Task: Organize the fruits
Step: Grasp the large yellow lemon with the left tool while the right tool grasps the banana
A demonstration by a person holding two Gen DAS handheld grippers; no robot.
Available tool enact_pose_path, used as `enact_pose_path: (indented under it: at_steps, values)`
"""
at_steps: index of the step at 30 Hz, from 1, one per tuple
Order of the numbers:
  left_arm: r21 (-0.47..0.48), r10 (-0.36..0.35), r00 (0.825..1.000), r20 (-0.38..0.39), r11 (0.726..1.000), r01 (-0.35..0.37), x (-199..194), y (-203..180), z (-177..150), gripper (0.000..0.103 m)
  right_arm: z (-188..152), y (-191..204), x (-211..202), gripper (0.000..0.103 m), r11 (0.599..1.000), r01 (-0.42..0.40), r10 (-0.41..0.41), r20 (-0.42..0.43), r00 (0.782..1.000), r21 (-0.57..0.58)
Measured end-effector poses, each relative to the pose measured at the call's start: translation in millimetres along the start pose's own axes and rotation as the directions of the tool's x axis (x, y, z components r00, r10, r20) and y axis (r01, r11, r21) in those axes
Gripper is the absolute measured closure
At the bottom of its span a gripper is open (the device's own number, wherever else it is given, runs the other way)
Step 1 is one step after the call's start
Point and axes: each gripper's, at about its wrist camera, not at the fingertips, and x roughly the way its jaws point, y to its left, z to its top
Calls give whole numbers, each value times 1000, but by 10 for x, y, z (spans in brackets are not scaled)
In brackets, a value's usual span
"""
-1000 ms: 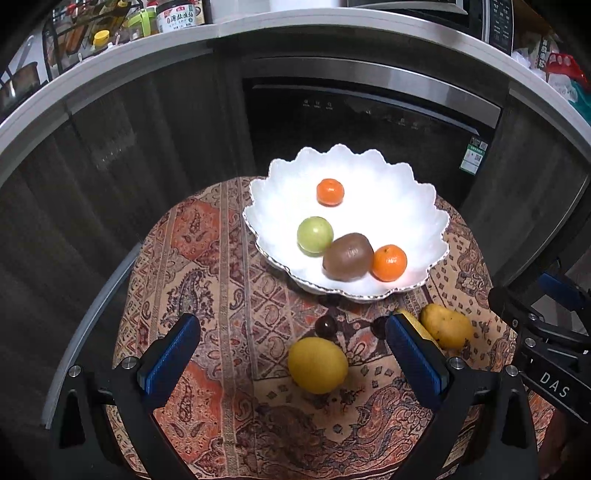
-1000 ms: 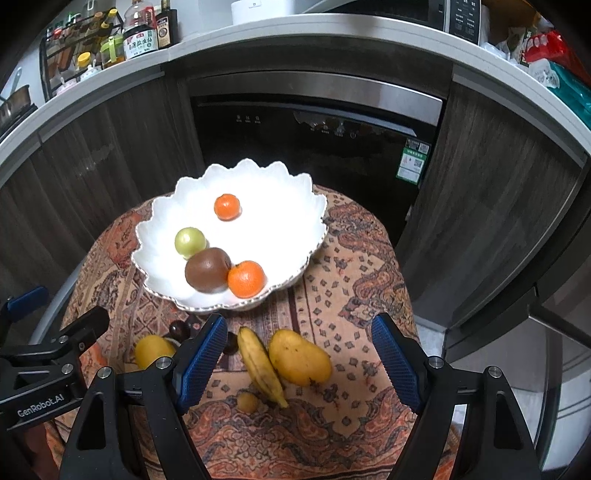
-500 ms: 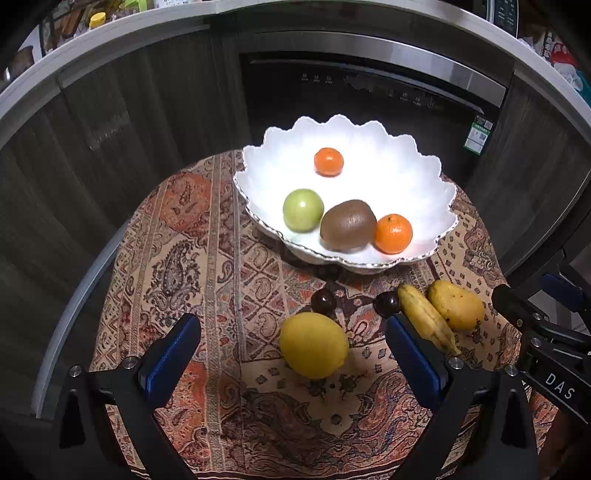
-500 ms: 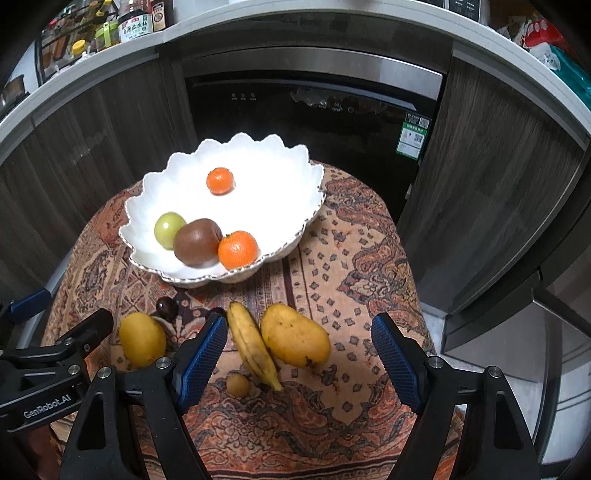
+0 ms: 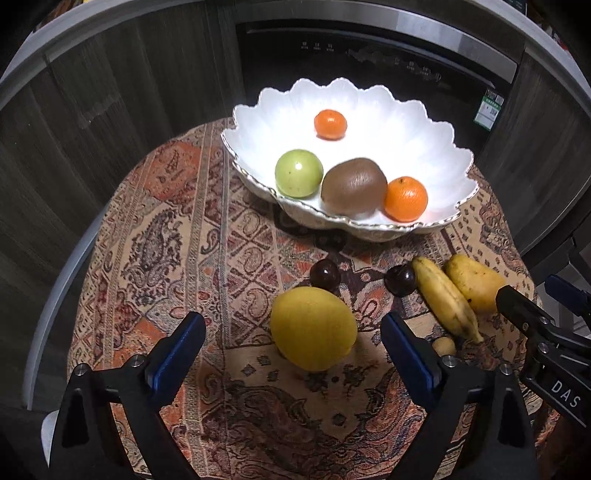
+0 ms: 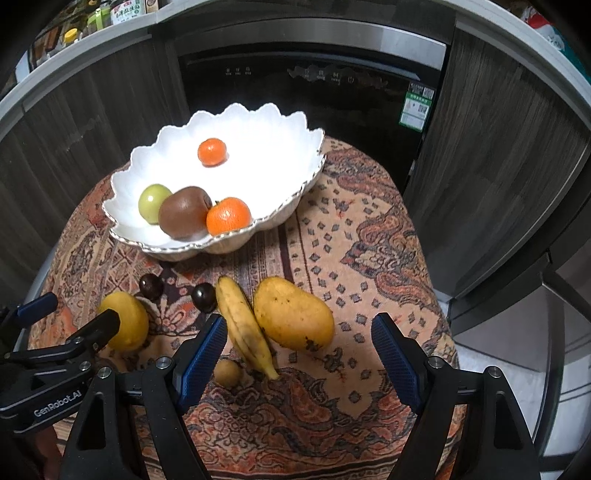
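A white scalloped bowl (image 5: 436, 155) (image 6: 280, 162) holds two oranges (image 5: 405, 198), a green apple (image 5: 298, 172) and a kiwi (image 5: 354, 186). On the patterned cloth lie a yellow lemon (image 5: 313, 328) (image 6: 127, 320), two dark plums (image 5: 325, 274) (image 5: 400, 280), a banana (image 6: 243, 325), a mango (image 6: 293, 314) and a small tan fruit (image 6: 228, 373). My left gripper (image 5: 293, 354) is open, its jaws on either side of the lemon. My right gripper (image 6: 299, 354) is open, with the banana and mango between its jaws.
The round table's cloth (image 6: 369, 266) ends near dark wooden cabinets (image 6: 498, 166) and a black oven front (image 5: 369, 55). A counter with jars (image 6: 125, 11) runs above. The floor drops away at the right (image 6: 517, 369).
Both grippers have moved down and forward towards the table. The lemon now lies between the left jaws, and the banana and mango between the right jaws. Both stay open.
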Motion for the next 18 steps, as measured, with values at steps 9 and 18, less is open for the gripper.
enact_pose_path:
  at_steps: [9,18]
  values:
    - [7,-5,999,-37,1000,5,242,-35,-30,17,-25,10,166,22,1000,-8,8,-26,1000,6]
    - [3,-18,997,-69,1000,18,430,-74,-34,24,-69,3,312,22,1000,-12,12,-53,999,8]
